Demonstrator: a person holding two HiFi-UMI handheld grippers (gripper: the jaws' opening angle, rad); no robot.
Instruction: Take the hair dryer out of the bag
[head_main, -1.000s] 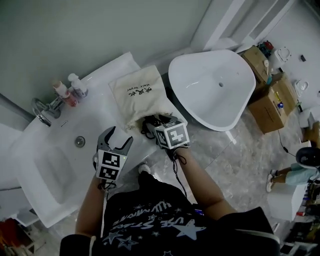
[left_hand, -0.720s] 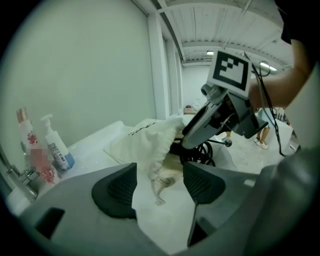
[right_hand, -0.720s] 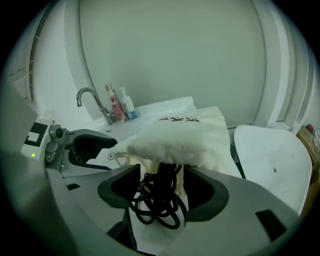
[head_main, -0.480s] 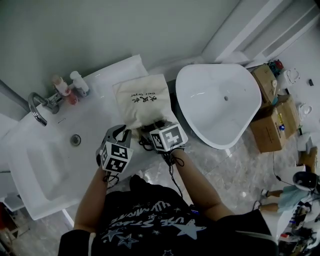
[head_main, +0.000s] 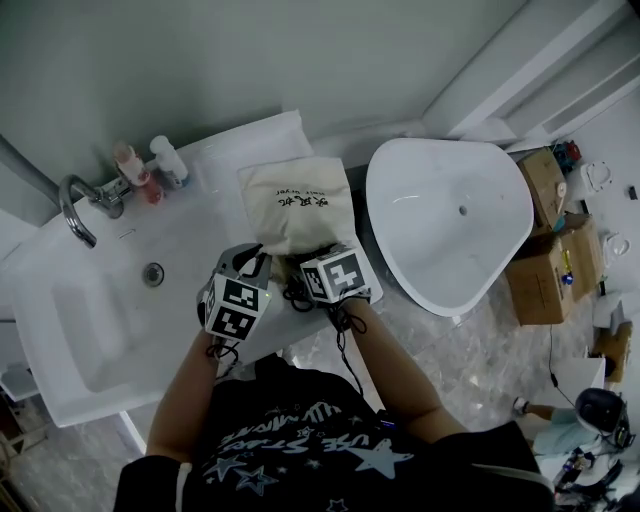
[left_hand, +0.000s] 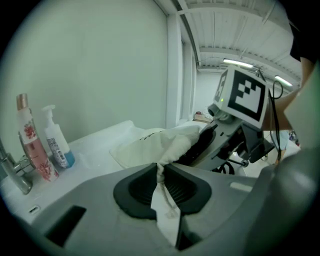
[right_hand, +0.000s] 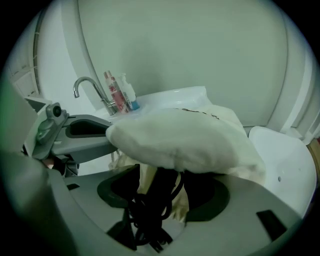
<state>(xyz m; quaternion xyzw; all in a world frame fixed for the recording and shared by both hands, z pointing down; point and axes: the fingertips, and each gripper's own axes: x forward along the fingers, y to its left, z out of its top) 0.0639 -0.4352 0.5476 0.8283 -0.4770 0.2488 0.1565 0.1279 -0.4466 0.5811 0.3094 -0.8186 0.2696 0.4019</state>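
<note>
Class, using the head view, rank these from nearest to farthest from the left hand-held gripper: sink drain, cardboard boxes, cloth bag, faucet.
1. cloth bag, pinched in the left hand-held gripper.
2. sink drain, to its left.
3. faucet, far left.
4. cardboard boxes, far right.

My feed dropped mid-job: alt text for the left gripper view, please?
The left hand-held gripper, its jaws just closing, pinches the edge of the cream bag. The bag lies on a white counter, with two bottles at left.
</note>
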